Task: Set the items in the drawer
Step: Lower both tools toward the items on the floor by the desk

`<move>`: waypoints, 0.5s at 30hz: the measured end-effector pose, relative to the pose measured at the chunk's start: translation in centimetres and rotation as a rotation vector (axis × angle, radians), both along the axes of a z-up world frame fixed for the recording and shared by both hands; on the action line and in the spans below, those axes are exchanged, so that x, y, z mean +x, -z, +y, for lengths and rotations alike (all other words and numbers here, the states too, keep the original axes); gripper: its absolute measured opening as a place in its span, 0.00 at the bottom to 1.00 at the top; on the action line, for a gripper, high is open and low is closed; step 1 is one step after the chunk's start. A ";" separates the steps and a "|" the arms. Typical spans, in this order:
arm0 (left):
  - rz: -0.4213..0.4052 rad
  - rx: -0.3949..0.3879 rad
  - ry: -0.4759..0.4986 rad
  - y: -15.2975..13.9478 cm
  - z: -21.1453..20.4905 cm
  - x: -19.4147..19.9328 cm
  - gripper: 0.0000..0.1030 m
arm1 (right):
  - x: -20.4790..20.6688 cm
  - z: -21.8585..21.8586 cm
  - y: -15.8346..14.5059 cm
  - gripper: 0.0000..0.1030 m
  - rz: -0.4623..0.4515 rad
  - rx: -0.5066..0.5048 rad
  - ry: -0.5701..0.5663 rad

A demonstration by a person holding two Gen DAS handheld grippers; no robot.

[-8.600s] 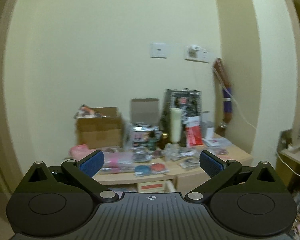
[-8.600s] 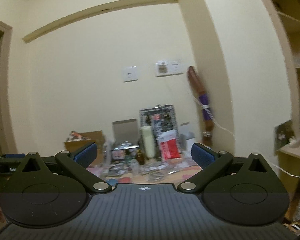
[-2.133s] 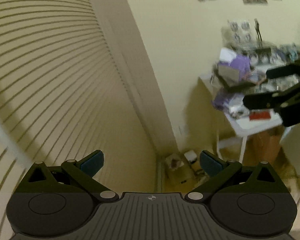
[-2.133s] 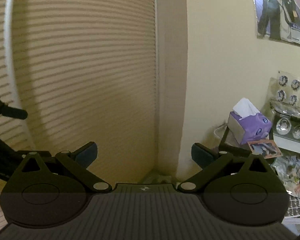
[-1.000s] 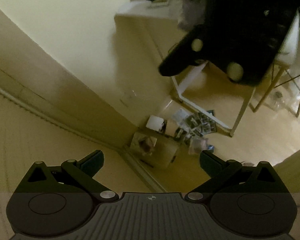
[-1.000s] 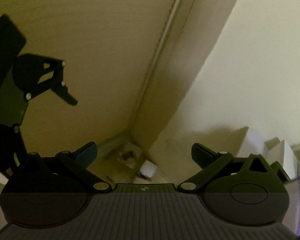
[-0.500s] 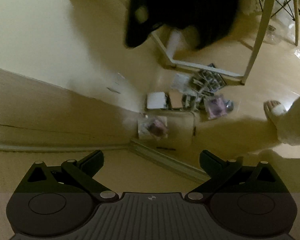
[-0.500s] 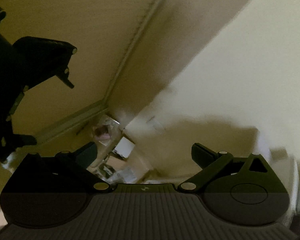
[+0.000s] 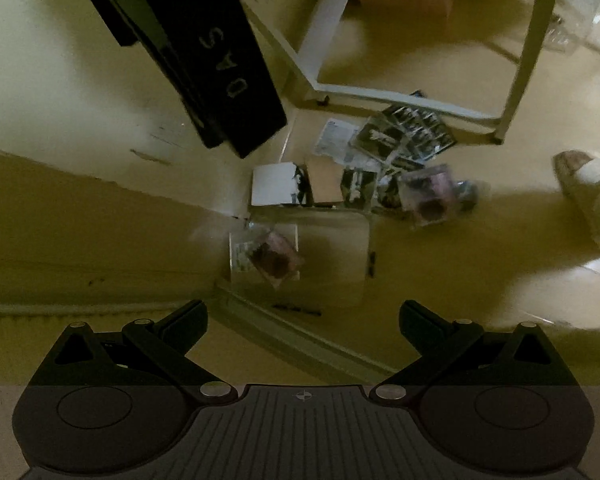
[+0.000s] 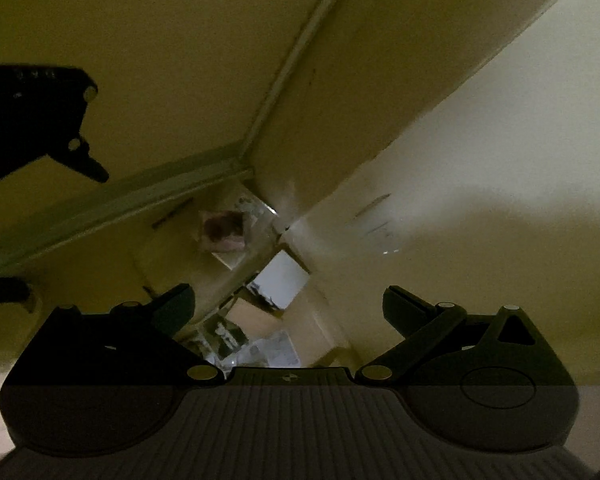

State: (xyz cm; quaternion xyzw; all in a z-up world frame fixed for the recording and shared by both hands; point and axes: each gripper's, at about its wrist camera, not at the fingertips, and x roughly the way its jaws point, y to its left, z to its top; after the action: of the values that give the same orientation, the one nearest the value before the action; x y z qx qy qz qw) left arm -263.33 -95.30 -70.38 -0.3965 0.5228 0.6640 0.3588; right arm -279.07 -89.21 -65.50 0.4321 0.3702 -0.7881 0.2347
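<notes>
Items (image 9: 384, 160) for the drawer lie scattered on the floor below me — a loose spread of photo sheets, cards and packets near the corner where two walls meet, blurred enough that I cannot read any of them. Just beside that spread, closer to the corner, sits a clear shallow box (image 9: 300, 260) with a pinkish packet (image 9: 274, 258) lying inside it at its left end; whether this box is the drawer I cannot tell. My left gripper (image 9: 302, 314) hangs above the box with its fingers spread wide and nothing between them. My right gripper (image 10: 286, 300) is likewise wide apart and empty, tilted so that the corner and the same clear box (image 10: 236, 240) appear slanted in its view, with the white card (image 10: 282, 284) and darker sheets just past the box. In the left wrist view the dark body of my right gripper (image 9: 204, 52) crosses the upper left, pale lettering on its side. In the right wrist view part of my left gripper (image 10: 40, 128) shows at the left edge. A white table frame (image 9: 380, 92) stands on the floor beyond the spread, and a person's foot in a pale slipper (image 9: 584, 184) rests at the right — well apart from the clutter.
</notes>
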 end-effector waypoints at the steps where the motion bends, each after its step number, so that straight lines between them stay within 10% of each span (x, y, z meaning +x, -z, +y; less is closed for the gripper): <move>1: -0.003 0.003 -0.001 1.4 0.2 -0.1 1.00 | -0.4 0.2 1.5 1.00 0.005 -0.001 -0.001; 15: -0.123 0.142 0.086 18.3 4.8 -3.8 1.00 | -3.4 5.0 23.4 0.99 -0.050 0.245 -0.334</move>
State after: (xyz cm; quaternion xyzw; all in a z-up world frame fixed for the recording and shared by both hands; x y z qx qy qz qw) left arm -267.16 -90.48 -88.66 -0.3872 0.4680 0.6578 0.4453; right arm -282.48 -84.24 -88.88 0.4092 0.5239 -0.6764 0.3170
